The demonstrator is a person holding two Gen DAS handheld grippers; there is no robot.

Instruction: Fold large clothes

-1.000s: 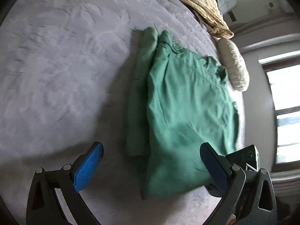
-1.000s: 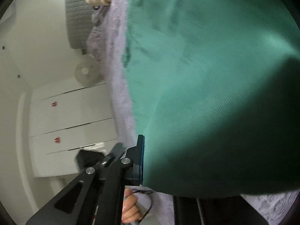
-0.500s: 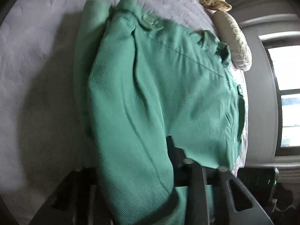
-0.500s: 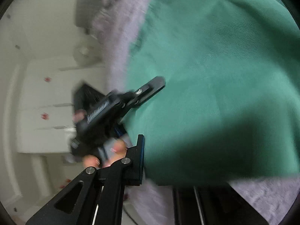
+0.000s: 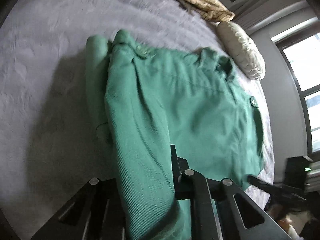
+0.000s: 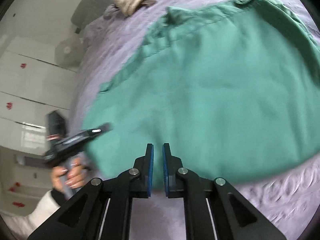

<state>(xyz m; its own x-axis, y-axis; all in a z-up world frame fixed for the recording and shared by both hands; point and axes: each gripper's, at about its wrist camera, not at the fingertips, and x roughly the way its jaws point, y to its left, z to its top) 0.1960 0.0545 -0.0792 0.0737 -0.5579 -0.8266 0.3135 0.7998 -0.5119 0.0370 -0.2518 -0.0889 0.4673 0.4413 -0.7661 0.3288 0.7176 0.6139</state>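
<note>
**Green garment on bed: left grip newly taken, right grip let go**

Left wrist view: the left gripper [image 5: 148,182], wide apart a second ago over the purple bedspread [image 5: 50,80], now has its jaws closing on a ridge of the green garment [image 5: 190,104], cloth bunched between them and draped over the near finger; the garment's bulk lies toward the bed's window-side edge, below the cream pillow [image 5: 242,54] and tan blanket [image 5: 192,2].
Right wrist view: the right gripper [image 6: 158,156], previously buried under green cloth, now shows its blue pads nearly together with nothing between them, above the garment's near hem; the left gripper [image 6: 80,138] bites the hem corner at the bed's wardrobe-side edge. Judgement: one fold appears laid down, and the left side is ready for the next.
</note>
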